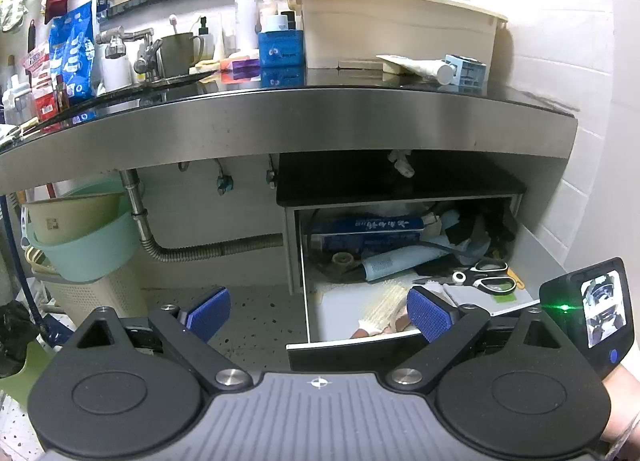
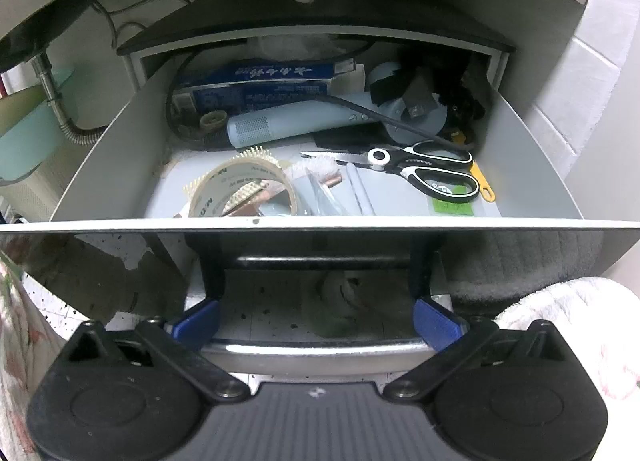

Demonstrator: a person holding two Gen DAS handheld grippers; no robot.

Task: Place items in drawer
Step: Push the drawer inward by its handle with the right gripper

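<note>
The white drawer (image 2: 320, 222) under the counter stands pulled open. Inside lie a tape roll (image 2: 244, 191), black-and-white scissors (image 2: 424, 171), a hairbrush (image 2: 256, 155), a pale blue tube-shaped device (image 2: 292, 123) and a blue box (image 2: 256, 85). My right gripper (image 2: 316, 323) is open and empty, its blue pads on either side of the chrome drawer handle (image 2: 312, 347) below the drawer front. My left gripper (image 1: 318, 313) is open and empty, held back from the drawer (image 1: 360, 341), whose scissors (image 1: 486, 277) show at the right.
A dark counter (image 1: 280, 85) above carries a beige tub (image 1: 400, 29), bottles, a blue box (image 1: 280, 47), a mug and a tap (image 1: 132, 45). Stacked basins (image 1: 80, 237) and a drain hose (image 1: 200, 251) sit left of the drawer. A white towel (image 2: 560, 309) lies at the right.
</note>
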